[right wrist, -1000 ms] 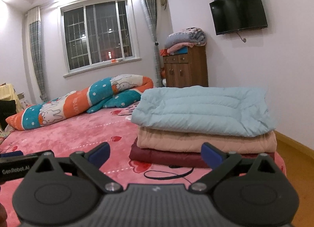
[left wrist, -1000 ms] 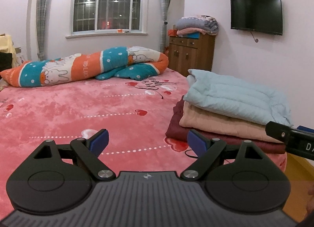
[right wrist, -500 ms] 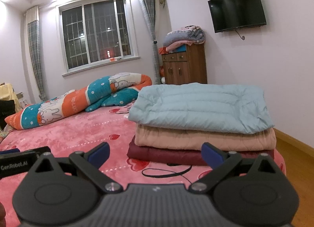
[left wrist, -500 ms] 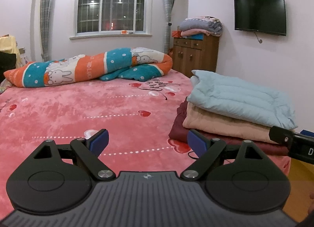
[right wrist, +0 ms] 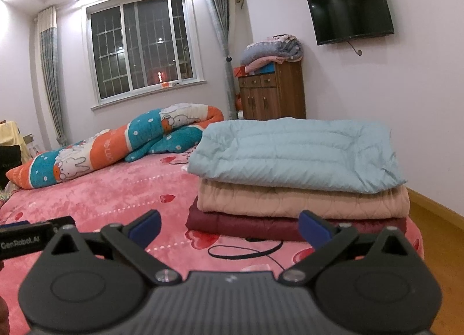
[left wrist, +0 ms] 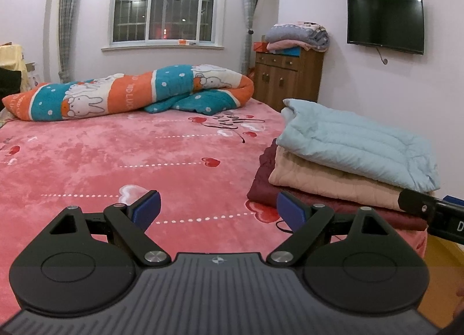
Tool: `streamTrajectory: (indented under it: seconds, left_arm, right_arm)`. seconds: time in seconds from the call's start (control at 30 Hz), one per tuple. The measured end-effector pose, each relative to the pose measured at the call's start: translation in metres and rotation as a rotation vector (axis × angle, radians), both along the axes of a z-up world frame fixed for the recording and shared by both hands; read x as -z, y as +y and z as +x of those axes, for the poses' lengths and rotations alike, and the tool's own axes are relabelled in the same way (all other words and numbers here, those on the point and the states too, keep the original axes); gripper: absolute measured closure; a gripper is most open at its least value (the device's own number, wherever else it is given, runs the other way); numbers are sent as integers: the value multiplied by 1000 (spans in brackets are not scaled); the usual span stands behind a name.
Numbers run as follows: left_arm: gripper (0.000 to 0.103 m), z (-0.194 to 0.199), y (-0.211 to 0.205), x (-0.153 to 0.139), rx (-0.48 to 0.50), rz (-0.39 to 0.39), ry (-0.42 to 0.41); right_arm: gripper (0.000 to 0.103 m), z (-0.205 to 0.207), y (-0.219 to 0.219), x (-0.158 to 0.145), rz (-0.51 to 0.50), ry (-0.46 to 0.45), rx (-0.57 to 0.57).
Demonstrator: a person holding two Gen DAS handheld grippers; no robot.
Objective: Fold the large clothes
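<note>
- The left gripper [left wrist: 217,207] has its jaws wide apart and holds nothing; only pink bedspread [left wrist: 116,161] shows between the blue pads [left wrist: 146,209], low in the frame's centre.
- The right gripper [right wrist: 229,227] is equally spread and empty, its gap framing the bottom edge of the folded pile.
- That pile sits at centre right of the right wrist view: a light blue quilted garment [right wrist: 293,152] on top, a beige garment [right wrist: 301,200] under it, a maroon garment [right wrist: 246,225] at the bottom, all lying flat on the bed's near corner.
- Judgement: these three look done, so this is a pause between garments; no unfolded garment is visible, so the next move calls for fetching one.
- Both grippers hover level, pointing across the bed towards the window [left wrist: 163,1], side by side.
</note>
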State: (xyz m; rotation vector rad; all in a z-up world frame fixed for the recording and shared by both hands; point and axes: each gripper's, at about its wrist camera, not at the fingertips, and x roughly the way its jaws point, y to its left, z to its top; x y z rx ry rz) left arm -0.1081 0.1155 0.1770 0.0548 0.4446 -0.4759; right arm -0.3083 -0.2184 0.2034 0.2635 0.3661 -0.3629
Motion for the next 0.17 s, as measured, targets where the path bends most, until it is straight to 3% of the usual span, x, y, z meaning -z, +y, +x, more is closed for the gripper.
streamTrajectory:
  seconds: [0.17]
  left_arm:
    - [0, 7, 0, 5, -9, 3, 25]
  right_arm:
    - [2, 6, -1, 5, 3, 13, 1]
